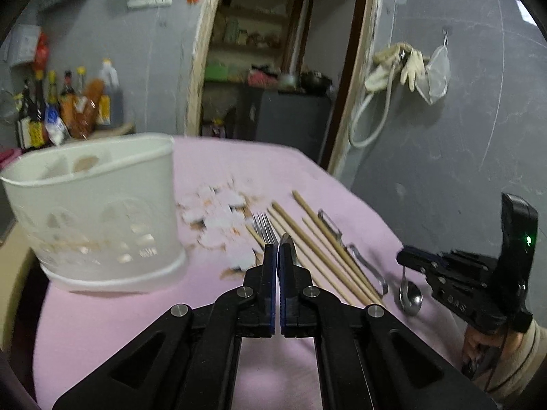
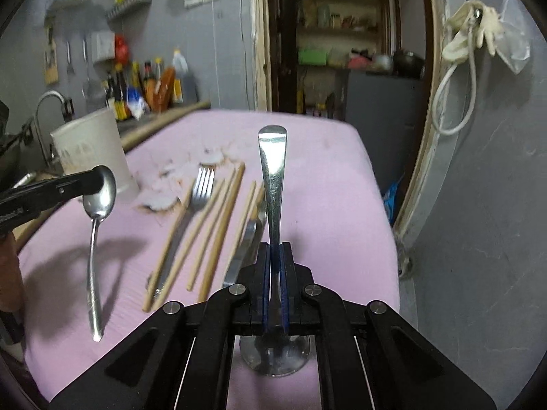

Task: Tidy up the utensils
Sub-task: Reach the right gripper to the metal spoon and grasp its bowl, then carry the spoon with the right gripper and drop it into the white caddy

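My left gripper [image 1: 277, 249] is shut on a small steel spoon [image 2: 99, 205], pinched at its bowl, so the handle hangs down above the pink cloth; the left wrist view shows only the bowl's edge [image 1: 287, 242]. My right gripper [image 2: 276, 249] is shut on a larger steel spoon [image 2: 272, 177], handle pointing forward, bowl under the gripper; its bowl also shows in the left wrist view [image 1: 410, 295]. A white perforated utensil holder [image 1: 99, 215] stands at the table's left. A fork [image 2: 201, 188], several wooden chopsticks [image 2: 222, 225] and a peeler [image 1: 355, 253] lie on the cloth.
The table has a pink cloth [image 2: 324, 177] with a worn, flaking patch [image 1: 222, 218] beside the holder. Sauce bottles [image 1: 65, 102] stand behind on a counter. A doorway [image 1: 273, 68] and a grey wall with hanging gloves [image 1: 403, 65] lie beyond the table's far edge.
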{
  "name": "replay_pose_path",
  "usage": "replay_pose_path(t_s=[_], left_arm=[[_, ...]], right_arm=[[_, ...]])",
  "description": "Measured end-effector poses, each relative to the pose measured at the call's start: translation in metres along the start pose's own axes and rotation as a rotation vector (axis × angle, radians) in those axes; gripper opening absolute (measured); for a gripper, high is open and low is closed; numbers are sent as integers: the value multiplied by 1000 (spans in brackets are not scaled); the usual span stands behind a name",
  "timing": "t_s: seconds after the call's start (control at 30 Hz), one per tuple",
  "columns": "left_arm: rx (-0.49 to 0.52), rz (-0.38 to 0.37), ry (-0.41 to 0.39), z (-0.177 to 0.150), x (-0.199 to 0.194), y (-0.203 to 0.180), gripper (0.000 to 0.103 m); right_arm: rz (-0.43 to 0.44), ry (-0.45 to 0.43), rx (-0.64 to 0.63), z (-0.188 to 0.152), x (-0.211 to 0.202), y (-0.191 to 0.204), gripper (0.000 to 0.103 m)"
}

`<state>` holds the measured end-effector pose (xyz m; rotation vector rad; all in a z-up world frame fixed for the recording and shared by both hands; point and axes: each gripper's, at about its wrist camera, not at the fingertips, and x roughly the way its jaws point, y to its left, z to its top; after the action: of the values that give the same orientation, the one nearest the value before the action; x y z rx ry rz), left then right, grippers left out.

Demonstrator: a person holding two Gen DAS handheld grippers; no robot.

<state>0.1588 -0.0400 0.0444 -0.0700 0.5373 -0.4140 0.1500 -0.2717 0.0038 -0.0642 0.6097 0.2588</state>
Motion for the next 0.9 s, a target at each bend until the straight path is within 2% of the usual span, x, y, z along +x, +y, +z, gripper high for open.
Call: replay_pose_path(t_s=[0.27, 0.57, 0.73, 0.9], left_arm=[[-6, 43, -105, 5, -17, -2, 0], [-34, 101, -195, 26, -52, 29, 0], [-46, 188, -253, 48, -73, 55, 0], [-65, 292, -309, 68, -94, 92, 0]], right_arm=[[8, -129, 33, 9, -15, 3, 3], [56, -212, -2, 35, -23, 22, 3], [121, -260, -45, 63, -23, 43, 3], [224, -330, -78, 96, -18, 76, 3]])
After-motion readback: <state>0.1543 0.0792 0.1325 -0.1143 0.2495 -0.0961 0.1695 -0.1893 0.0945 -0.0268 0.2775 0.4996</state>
